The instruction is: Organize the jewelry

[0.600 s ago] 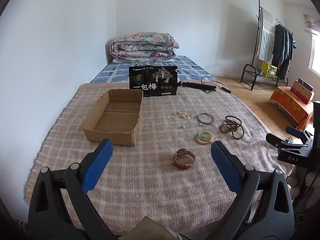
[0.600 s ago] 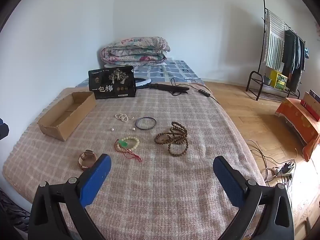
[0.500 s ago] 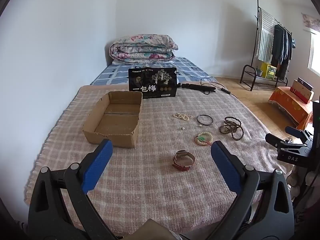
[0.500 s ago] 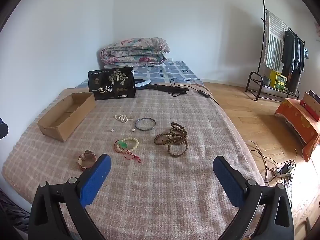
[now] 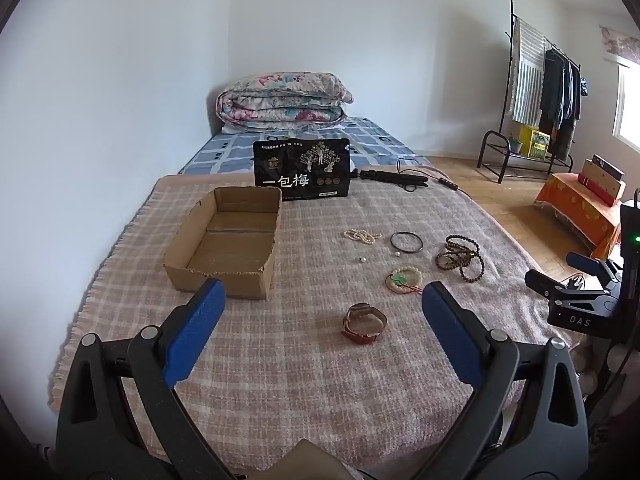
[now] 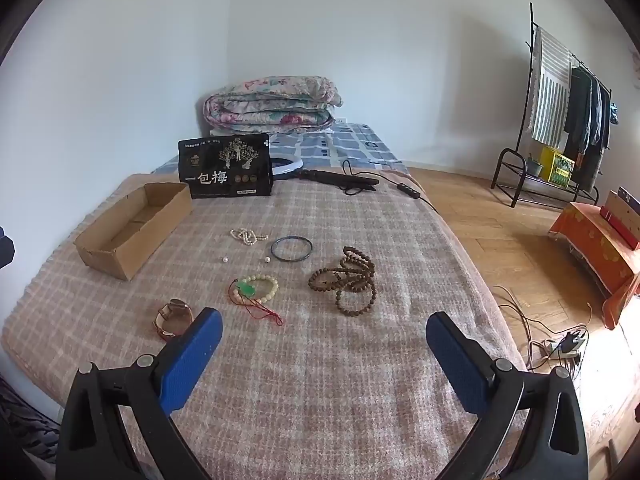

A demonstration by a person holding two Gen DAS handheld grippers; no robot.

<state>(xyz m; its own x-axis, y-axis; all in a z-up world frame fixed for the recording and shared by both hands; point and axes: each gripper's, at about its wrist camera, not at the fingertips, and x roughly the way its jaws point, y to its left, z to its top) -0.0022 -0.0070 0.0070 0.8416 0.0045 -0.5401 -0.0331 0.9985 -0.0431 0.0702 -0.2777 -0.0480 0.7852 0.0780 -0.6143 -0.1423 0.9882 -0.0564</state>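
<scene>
Jewelry spread out to the right of your cardboard box (image 5: 224, 246)

Your open-topped box is empty. Nearest its right front corner lies a brown-strapped watch (image 5: 363, 323); farther right a cream bead bracelet with a green pendant and red cord (image 5: 405, 278), then dark wooden prayer beads (image 5: 460, 257) in a heap. Level with the box's middle lie a pearl strand (image 5: 362, 236), a thin black bangle (image 5: 406, 241) and two loose pearls (image 5: 363, 259).

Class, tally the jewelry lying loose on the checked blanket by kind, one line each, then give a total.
Brown-strapped wristwatch: 1
Cream bead bracelet with green pendant: 1
Brown wooden bead strand: 1
Thin dark bangle: 1
White pearl strand: 1
Loose pearls: 2
Total: 7
</scene>
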